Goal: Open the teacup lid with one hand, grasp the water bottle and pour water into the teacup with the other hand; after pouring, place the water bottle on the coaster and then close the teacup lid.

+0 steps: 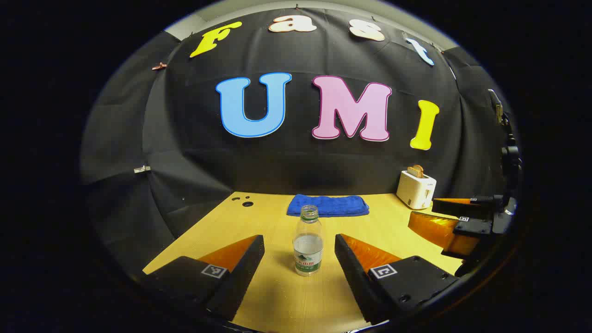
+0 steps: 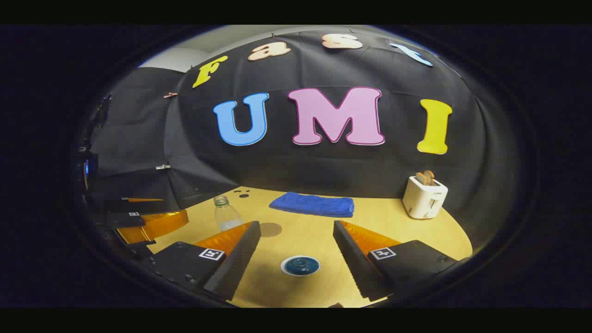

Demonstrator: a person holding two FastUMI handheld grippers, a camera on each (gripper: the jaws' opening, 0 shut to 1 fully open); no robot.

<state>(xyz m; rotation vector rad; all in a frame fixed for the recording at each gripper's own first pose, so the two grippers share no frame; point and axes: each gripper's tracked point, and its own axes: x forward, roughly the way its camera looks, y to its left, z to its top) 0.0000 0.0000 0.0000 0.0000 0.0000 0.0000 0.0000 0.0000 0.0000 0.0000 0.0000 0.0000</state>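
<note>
The left gripper point(image 1: 299, 259) is held wide around the bottle point(image 1: 308, 243), untouched; the right gripper point(image 2: 296, 247) is spread above the lidded teacup point(image 2: 300, 266).

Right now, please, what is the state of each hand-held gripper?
Left hand-held gripper: open, holding nothing, bottle ahead between its fingers.
Right hand-held gripper: open, holding nothing, above the teacup lid.

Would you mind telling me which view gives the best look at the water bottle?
The left gripper view: the water bottle stands whole and centred between that claw's fingers, its open neck and water level plain. In the right gripper view the bottle sits farther off, smaller, its base hidden behind a finger.
</note>
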